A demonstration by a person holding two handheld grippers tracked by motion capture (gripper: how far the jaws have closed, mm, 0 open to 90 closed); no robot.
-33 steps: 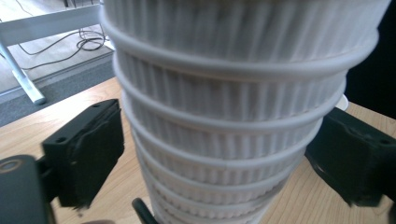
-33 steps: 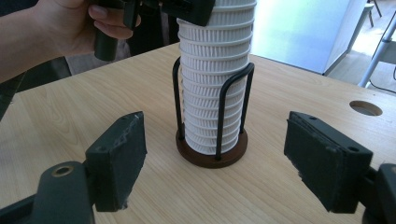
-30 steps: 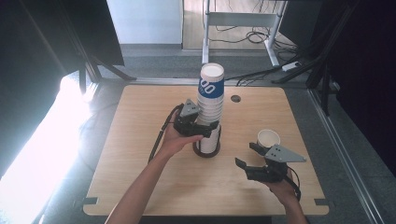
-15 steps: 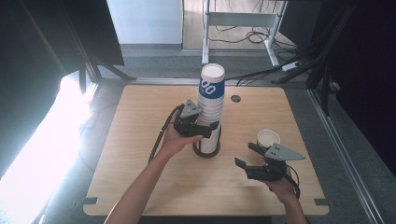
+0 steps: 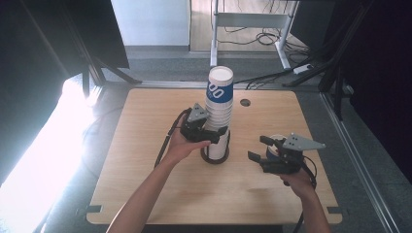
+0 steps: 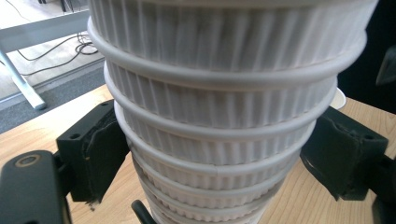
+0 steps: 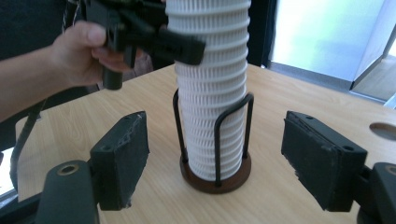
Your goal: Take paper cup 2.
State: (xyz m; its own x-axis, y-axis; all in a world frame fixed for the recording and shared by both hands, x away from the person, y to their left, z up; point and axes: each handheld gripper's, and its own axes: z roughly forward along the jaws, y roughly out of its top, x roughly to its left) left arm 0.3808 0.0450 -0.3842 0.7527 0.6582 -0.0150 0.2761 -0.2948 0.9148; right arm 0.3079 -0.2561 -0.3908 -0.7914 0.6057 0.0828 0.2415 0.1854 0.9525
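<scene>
While the person's left hand (image 5: 182, 145) steadies it, a tall stack of white ribbed paper cups (image 5: 217, 114) stands upright in a dark wire holder with a round brown base (image 5: 214, 156), near the middle of a pale wooden table (image 5: 145, 184). The topmost cup carries a blue band with white lettering. The left gripper (image 5: 208, 131) reaches in from the left side of the stack, partway up it, with a black jaw on either side of the cups. In the left gripper view the two jaws flank the ribbed wall of the stack (image 6: 219, 121) and sit against the rims, so the stack is clasped between them (the exact contact on the right-hand jaw is hard to judge).

To the right of the stack and well apart from it, the right gripper (image 5: 258, 149) hovers above the table, held in the person's right hand (image 5: 296, 179), and points toward the stack. Its jaws have just been closing, yet they stand apart with nothing between them. A small white paper cup (image 5: 278, 139) sits on the table just behind that gripper, partly hidden by it. In the right gripper view the stack and holder (image 7: 215, 175) appear farther off, framed between the separated jaws.
</scene>
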